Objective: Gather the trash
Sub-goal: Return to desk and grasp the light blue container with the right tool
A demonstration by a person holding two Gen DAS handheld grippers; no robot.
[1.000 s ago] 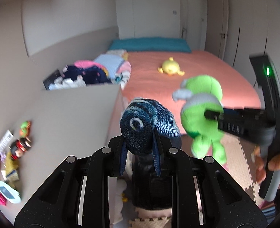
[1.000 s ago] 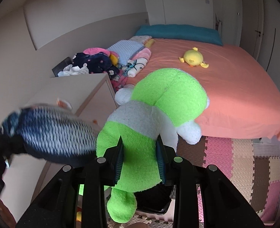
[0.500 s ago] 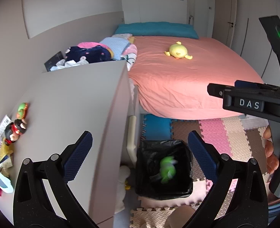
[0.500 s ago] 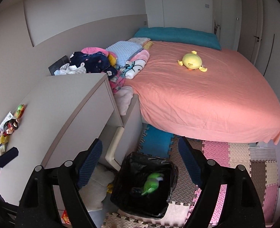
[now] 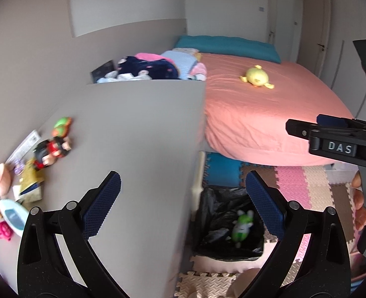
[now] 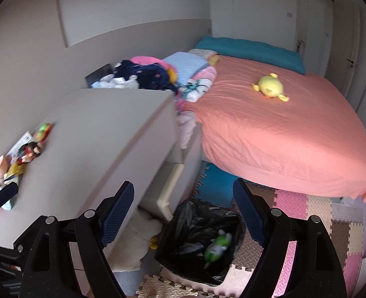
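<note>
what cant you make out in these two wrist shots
- Blue plush: none shows in the bin; black liner folds could hide it.
- Green plush toy in the bin: blurred, pose unclear, both views.
- Small items at the desk's left edge: blurred, partly cropped.
- Right hand-held gripper in the left view: cut off.

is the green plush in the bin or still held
In the bin: the green plush lies inside the black-lined trash bin; both grippers are open.

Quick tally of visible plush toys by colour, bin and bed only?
Green: 1, green plush in the bin
Yellow: 1, yellow plush on the bed
Total: 2
</note>
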